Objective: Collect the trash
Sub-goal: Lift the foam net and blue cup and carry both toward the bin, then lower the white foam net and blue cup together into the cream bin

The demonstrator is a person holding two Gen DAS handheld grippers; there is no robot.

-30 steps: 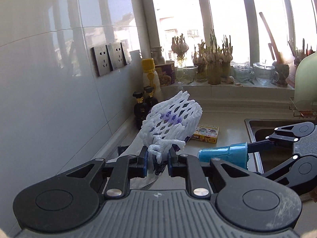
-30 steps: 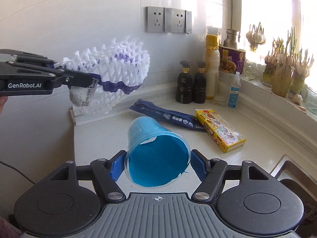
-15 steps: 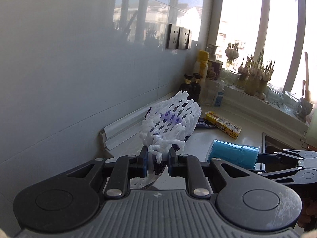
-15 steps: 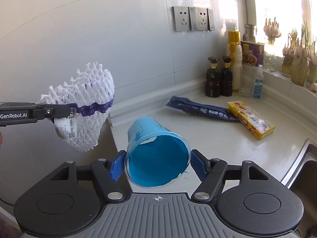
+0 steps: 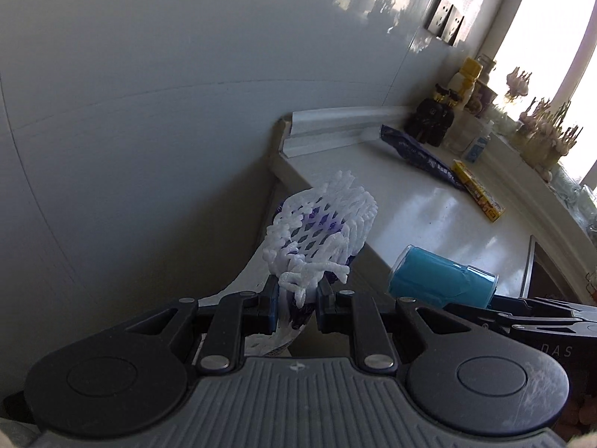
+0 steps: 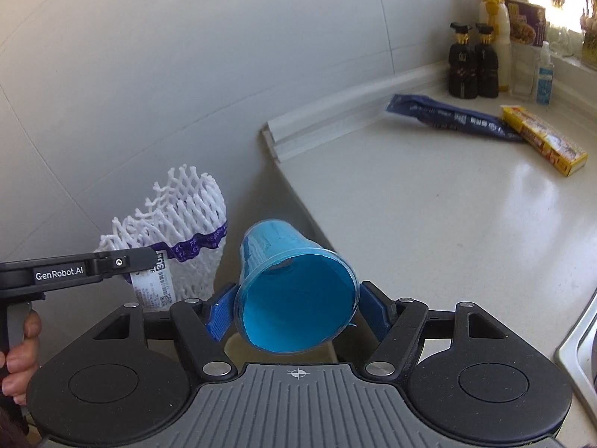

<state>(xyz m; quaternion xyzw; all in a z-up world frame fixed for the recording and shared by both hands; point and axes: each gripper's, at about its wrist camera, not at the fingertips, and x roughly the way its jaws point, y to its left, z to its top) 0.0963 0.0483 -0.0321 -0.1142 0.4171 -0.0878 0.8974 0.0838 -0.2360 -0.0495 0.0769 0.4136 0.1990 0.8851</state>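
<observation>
My left gripper (image 5: 297, 303) is shut on a white foam fruit net (image 5: 321, 227) with a purple band. It holds the net in the air past the left end of the white counter (image 5: 418, 209). In the right wrist view the same net (image 6: 186, 224) hangs at lower left, a printed label dangling from it. My right gripper (image 6: 294, 313) is shut on a blue plastic cup (image 6: 294, 287) at its rim, the cup's mouth facing the camera. The cup (image 5: 440, 280) lies on its side just right of the net, over the counter's corner.
On the counter lie a dark blue wrapper (image 6: 451, 115) and a yellow box (image 6: 544, 142). Two dark bottles (image 6: 474, 63), a yellow-capped bottle (image 6: 492, 11) and a small clear bottle stand by the tiled wall (image 6: 186, 56). A sink edge (image 6: 578, 332) shows at right. A hand (image 6: 22, 351) grips the left tool.
Both grippers have swung left and down, off the counter's end toward the wall, carrying the net and the cup. The left gripper has also rolled. Neither grip has changed.
</observation>
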